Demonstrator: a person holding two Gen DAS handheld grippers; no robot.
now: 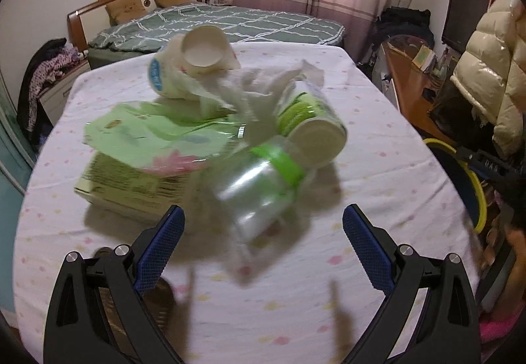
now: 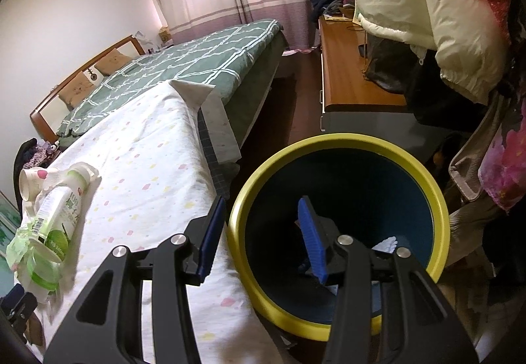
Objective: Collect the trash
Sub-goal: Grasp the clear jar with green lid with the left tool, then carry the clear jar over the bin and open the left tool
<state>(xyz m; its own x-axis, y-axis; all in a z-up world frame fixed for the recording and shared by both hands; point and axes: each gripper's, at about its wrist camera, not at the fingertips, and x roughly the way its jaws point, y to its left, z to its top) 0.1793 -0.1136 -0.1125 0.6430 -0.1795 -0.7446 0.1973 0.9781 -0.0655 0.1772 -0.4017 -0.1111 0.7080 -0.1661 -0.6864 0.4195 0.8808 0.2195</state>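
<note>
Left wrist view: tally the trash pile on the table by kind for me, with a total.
Paper cups: 2, a white cup and a blue-print cup
Bottles: 2, a green-label bottle and a clear bottle
Cardboard boxes: 1, the box
Green wrappers: 1, the wrapper
Crumpled tissues: 1 clump, the tissue
Total: 7

The right gripper is held with its jaws apart over the bin, whose yellow rim sits between the fingers; whether the rim is pressed cannot be told. White scraps are seen inside the bin, beyond the right finger. A bottle and a cup lie on the table, well left of the gripper
</note>
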